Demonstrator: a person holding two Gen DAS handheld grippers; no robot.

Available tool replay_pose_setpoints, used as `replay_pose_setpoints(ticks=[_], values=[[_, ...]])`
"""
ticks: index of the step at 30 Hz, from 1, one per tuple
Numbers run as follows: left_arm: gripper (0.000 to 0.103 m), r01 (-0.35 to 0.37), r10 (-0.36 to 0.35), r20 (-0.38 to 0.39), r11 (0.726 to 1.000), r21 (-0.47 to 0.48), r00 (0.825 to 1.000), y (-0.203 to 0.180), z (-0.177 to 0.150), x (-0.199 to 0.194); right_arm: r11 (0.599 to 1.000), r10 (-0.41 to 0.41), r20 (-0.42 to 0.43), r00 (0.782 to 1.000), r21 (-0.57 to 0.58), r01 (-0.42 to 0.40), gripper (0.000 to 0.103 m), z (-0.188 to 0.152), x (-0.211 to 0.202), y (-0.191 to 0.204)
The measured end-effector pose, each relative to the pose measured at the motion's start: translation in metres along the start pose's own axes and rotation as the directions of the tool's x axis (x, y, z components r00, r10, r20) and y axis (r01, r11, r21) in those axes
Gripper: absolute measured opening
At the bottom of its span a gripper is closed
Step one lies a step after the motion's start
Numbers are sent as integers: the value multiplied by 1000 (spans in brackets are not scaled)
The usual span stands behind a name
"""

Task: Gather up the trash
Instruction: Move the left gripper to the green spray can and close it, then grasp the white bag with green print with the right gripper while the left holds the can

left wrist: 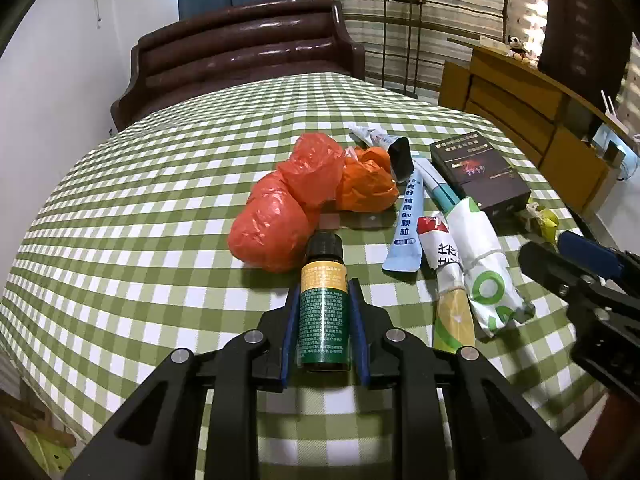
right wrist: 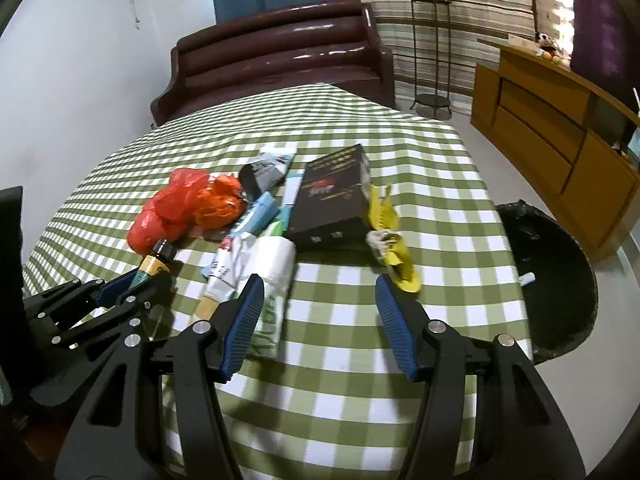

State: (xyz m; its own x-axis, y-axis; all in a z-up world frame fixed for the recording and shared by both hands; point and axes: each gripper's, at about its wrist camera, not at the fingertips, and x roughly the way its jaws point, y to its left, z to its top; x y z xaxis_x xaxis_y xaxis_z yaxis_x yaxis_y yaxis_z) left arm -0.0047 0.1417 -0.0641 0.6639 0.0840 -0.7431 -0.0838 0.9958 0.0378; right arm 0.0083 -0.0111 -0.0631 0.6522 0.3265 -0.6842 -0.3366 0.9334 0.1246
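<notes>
My left gripper (left wrist: 323,292) is shut on a small brown bottle (left wrist: 323,300) with a green and yellow label and black cap, just above the checked tablecloth (left wrist: 140,208). It also shows in the right wrist view (right wrist: 154,266). My right gripper (right wrist: 318,292) is open and empty over the table's near edge. Ahead lie red and orange plastic bags (left wrist: 304,196), blue and white sachets (left wrist: 408,220), a rolled white and green wrapper (right wrist: 272,264), a dark box (right wrist: 334,196) and yellow peel scraps (right wrist: 394,248).
A black-lined trash bin (right wrist: 548,276) stands on the floor right of the table. A dark brown sofa (right wrist: 280,48) is behind the table. A wooden cabinet (right wrist: 560,128) and a plant stand (right wrist: 430,40) are at the right.
</notes>
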Motion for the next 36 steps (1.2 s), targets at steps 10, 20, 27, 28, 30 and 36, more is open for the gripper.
replay_pose_setpoints(ticks=[10,20,27,28,30,36], values=[[24,-35,35,39,999,10,999,14,-6,-12,999,13,-20,1000,-46,-14,55,0,13,24],[24,-18,18,43,1000,0,999,13,2,-9,997,21,-38,999,-80,-24,48,1,17,37],[24,-30,31,46,999,-15,998,19,0,-9,996,19,-50,999,-87,-23,47,0,23,41],[24,-32,32,46,999,-16,998,19,1,-9,996,19,-52,998,-85,-23,47,0,24,41],[24,-33,34,46,999,-19,998,20,0,-8,996,15,-64,998,-85,-21,40,-1,27,41],[24,-24,25,44,999,-22,999,19,-1,-7,996,16,-57,998,-85,-21,31,-3,24,39]])
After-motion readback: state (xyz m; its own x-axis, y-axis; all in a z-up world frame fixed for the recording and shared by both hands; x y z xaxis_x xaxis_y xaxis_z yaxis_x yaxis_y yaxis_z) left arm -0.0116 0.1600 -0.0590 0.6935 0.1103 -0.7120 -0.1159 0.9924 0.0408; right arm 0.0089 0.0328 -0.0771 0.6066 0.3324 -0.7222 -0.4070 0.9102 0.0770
